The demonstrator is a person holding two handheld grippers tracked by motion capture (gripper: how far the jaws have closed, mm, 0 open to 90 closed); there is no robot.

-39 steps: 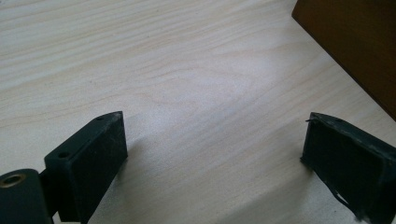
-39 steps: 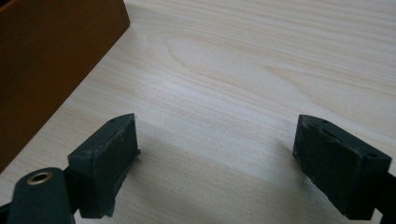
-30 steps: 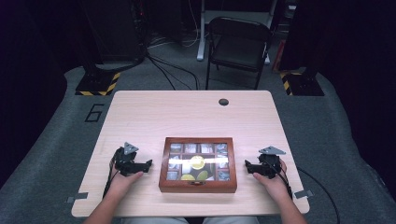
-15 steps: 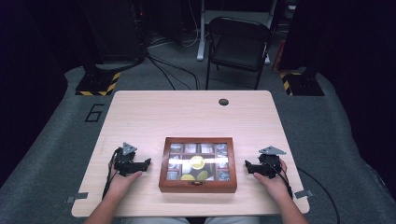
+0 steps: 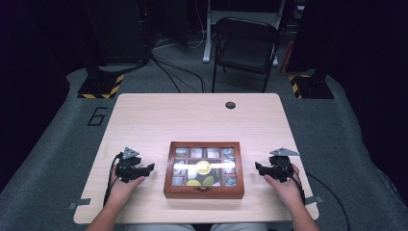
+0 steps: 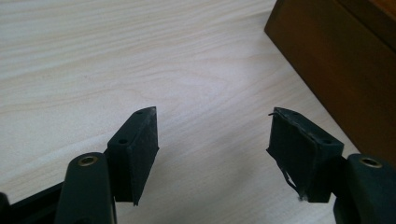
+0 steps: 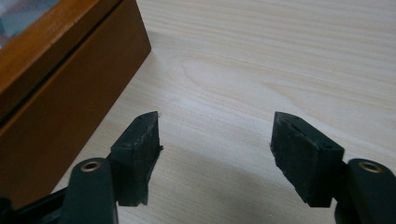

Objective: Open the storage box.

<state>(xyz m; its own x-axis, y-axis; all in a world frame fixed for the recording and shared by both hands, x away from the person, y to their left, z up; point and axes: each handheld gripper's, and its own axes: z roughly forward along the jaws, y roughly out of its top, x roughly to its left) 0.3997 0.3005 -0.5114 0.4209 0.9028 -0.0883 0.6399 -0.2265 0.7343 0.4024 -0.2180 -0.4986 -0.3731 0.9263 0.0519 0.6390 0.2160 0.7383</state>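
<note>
1. Either side of the wooden box [image 5: 203, 169], seen from the high view, sit my two tools: my left gripper [image 5: 149, 167] off the box's left wall, my right gripper [image 5: 258, 167] off its right wall, both pointing inward at it. The box lies flat on the table [image 5: 192, 120], towards my edge, its glass lid down over rows of small compartments and its long axis running across from one gripper to the other. Neither hand looks clearly nearer; each is close to its own wall but apart from it.

2. Beside the box's left wall, in the left gripper view, my left jaws have just been closing and now stand partly open with nothing but bare table between them. The dark wall of the box [image 6: 341, 65] lies ahead and off to one side, not touching.

3. Beside the box's right wall, in the right gripper view, my right jaws have likewise just been closing, part-open and empty. The box [image 7: 60, 93] lies just beyond one fingertip [image 7: 137, 149], untouched.
</note>
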